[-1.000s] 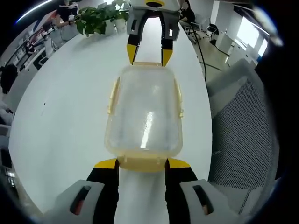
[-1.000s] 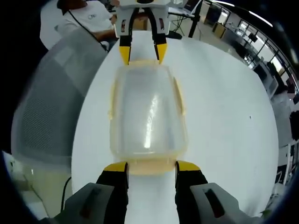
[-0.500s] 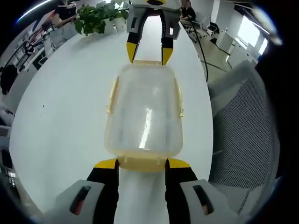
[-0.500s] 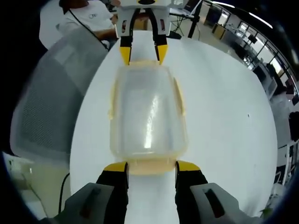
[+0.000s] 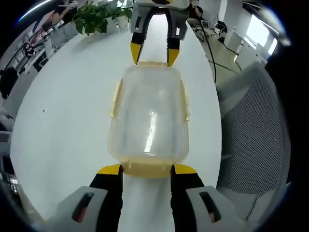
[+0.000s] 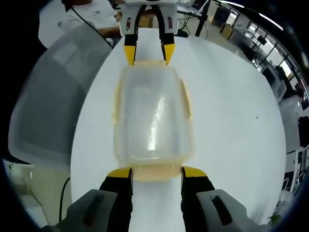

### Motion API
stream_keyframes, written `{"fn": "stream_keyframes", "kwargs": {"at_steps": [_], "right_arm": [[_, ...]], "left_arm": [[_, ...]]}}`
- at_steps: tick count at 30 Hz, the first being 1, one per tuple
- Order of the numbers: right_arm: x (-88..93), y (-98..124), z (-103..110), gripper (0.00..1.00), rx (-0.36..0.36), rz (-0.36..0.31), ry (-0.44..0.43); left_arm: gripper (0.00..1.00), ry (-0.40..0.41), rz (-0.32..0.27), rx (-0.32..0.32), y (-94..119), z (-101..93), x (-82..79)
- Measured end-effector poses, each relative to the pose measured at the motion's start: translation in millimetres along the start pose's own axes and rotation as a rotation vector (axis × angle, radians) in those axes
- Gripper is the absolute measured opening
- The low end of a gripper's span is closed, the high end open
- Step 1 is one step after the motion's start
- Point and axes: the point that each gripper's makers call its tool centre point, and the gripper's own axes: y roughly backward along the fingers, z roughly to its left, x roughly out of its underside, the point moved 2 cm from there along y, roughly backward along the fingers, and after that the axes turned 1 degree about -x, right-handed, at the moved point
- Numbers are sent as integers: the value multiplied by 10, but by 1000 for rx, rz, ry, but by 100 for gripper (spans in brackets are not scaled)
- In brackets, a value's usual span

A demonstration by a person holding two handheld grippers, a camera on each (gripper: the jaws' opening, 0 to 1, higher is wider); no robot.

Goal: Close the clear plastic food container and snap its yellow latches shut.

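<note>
The container (image 5: 148, 116) sits on the table (image 5: 67, 111), between the left tool (image 5: 147, 170) near and the right tool (image 5: 150, 54) far, with a chair (image 5: 251, 130) at the right

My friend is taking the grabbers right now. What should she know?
Left tool: open, its jaws either side of the near end latch of the container.
Right tool: open, same at the opposite end latch.
Container lies on the white table, lid on.
Side latches look flared out, not snapped.
Left: press the end latches, then the sides; whether the end ones have clicked can't be told.
</note>
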Motion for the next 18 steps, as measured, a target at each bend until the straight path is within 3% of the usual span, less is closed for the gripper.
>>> {"fn": "stream_keyframes", "kwargs": {"at_steps": [18], "right_arm": [[-1,-24,4,37,5,-11,6]], "left_arm": [[37,8,6,4,-31,-1,27]]}}
